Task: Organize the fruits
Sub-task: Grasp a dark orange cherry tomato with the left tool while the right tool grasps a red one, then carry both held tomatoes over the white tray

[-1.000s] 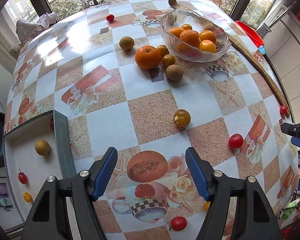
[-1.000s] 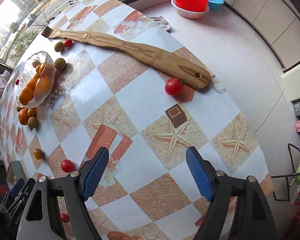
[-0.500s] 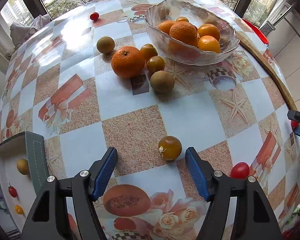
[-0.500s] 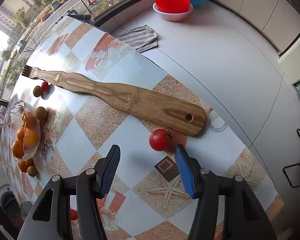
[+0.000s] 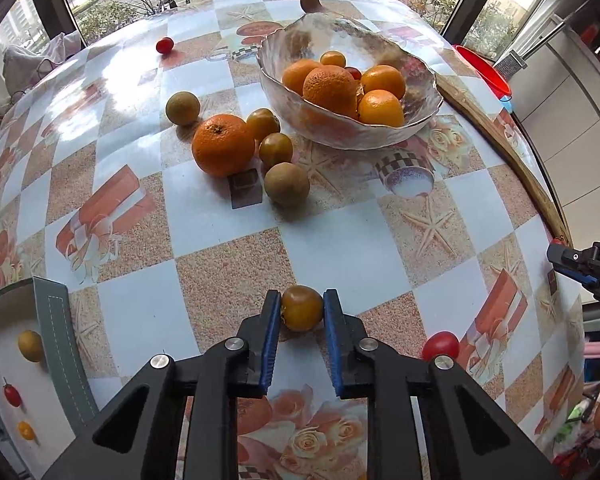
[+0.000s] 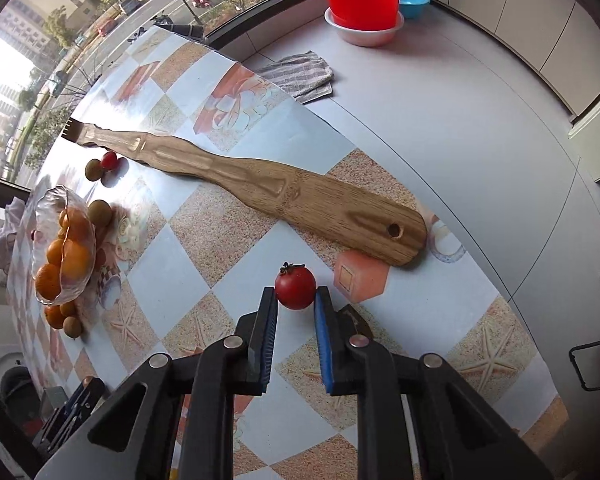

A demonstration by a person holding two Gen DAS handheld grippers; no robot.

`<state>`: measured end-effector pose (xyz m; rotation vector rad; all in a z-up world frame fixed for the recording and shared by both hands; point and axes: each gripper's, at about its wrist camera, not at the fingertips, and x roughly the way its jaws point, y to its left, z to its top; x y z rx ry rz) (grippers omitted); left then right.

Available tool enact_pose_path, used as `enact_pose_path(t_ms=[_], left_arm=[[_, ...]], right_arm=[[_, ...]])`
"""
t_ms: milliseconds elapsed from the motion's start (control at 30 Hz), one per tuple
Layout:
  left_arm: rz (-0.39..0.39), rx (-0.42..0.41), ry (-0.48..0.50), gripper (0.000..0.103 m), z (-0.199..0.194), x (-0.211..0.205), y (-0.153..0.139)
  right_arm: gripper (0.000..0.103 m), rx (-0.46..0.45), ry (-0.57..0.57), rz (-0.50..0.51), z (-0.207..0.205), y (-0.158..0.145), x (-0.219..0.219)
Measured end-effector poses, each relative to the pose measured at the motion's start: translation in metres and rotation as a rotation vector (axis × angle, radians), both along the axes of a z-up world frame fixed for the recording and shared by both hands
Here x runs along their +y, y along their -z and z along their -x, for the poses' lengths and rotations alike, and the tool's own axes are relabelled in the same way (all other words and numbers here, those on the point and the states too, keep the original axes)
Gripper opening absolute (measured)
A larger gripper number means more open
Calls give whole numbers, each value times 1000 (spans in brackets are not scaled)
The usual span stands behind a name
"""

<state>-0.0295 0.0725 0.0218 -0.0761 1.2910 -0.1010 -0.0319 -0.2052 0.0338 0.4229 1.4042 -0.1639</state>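
The left gripper has just closed its blue pads on a small amber fruit resting on the tablecloth. Ahead of it lie a large orange and brown fruits (loosely clustered), then the glass bowl of oranges. The right gripper, likewise just closed, pinches a red tomato; beyond lies a wooden paddle.
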Motion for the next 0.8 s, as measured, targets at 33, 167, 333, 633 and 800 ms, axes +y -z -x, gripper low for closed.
enact_pose_path(t_ms=[33, 167, 333, 633, 800], left_arm=[[10, -5, 0, 23, 2, 2, -3], [31, -21, -5, 23, 9, 10, -16], [37, -31, -19, 23, 21, 20, -27], [31, -49, -69, 23, 59, 50, -45], [28, -55, -125, 23, 82, 77, -53]], right_arm=[[20, -2, -19, 0, 3, -2, 2], [20, -11, -91, -3, 13, -13, 18], [20, -20, -181, -25, 27, -24, 44], [20, -38, -302, -67, 42, -45, 94], [20, -45, -374, -76, 48, -55, 128]])
